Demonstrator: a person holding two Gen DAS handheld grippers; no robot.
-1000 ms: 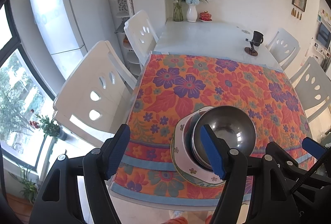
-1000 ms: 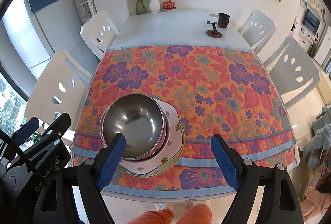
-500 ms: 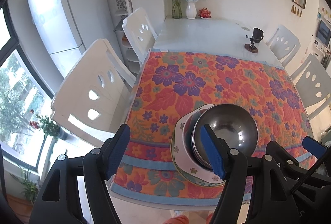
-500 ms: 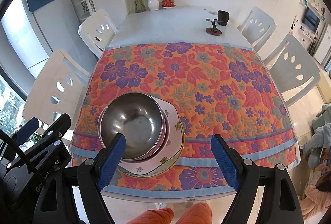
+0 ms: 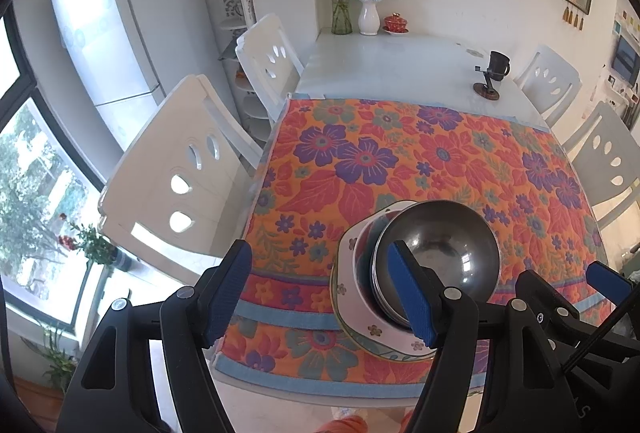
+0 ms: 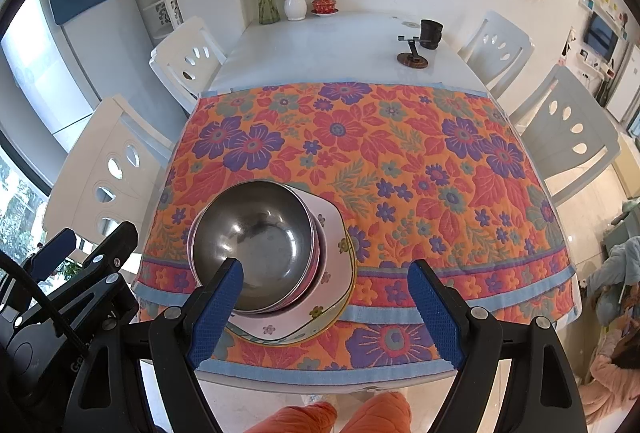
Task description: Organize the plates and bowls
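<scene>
A steel bowl [image 6: 256, 241] tops stacked bowls on flowered plates [image 6: 332, 297] near the surface's [image 6: 320, 45] front edge. The left gripper [image 5: 324, 293] and right gripper [image 6: 324, 309] hover above, both spread and empty.

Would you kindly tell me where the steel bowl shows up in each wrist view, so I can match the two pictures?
Left wrist view: steel bowl lower right of centre, behind the right-hand fingertip.
Right wrist view: steel bowl lower left of centre, above the left-hand fingertip.
Shared landmark: white vase at the table's far end.
</scene>
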